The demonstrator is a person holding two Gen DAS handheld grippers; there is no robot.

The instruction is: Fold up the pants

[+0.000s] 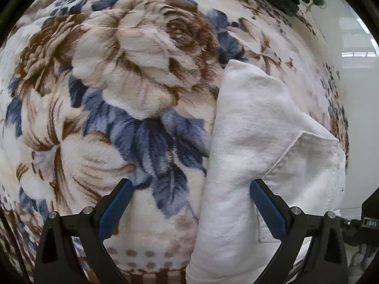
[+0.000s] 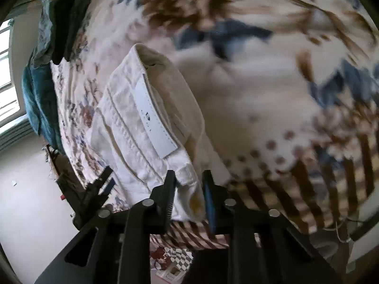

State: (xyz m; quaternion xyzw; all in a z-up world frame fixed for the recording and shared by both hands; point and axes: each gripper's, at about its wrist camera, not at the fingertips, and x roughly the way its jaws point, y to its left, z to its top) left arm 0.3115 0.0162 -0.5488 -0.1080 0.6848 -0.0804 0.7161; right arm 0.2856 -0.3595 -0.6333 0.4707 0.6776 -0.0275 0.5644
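White pants [image 1: 251, 142] lie folded into a narrow bundle on a floral blanket [image 1: 118, 82], at the right of the left wrist view. My left gripper [image 1: 189, 184] is open, its right finger [image 1: 265, 203] resting on the pants and its left finger over the blanket. In the right wrist view the pants [image 2: 142, 123] show their waistband and a white label patch [image 2: 154, 120]. My right gripper [image 2: 189, 184] is shut on the waistband corner of the pants. The left gripper's finger [image 2: 104, 182] shows at the pants' left edge.
The blanket [image 2: 284, 94] covers the whole bed, with a striped, dotted border near me. Dark teal clothes [image 2: 47, 71] are piled at the bed's far edge. A white wall and a window [image 2: 7, 82] stand beyond it. The floor [image 2: 28, 201] lies lower left.
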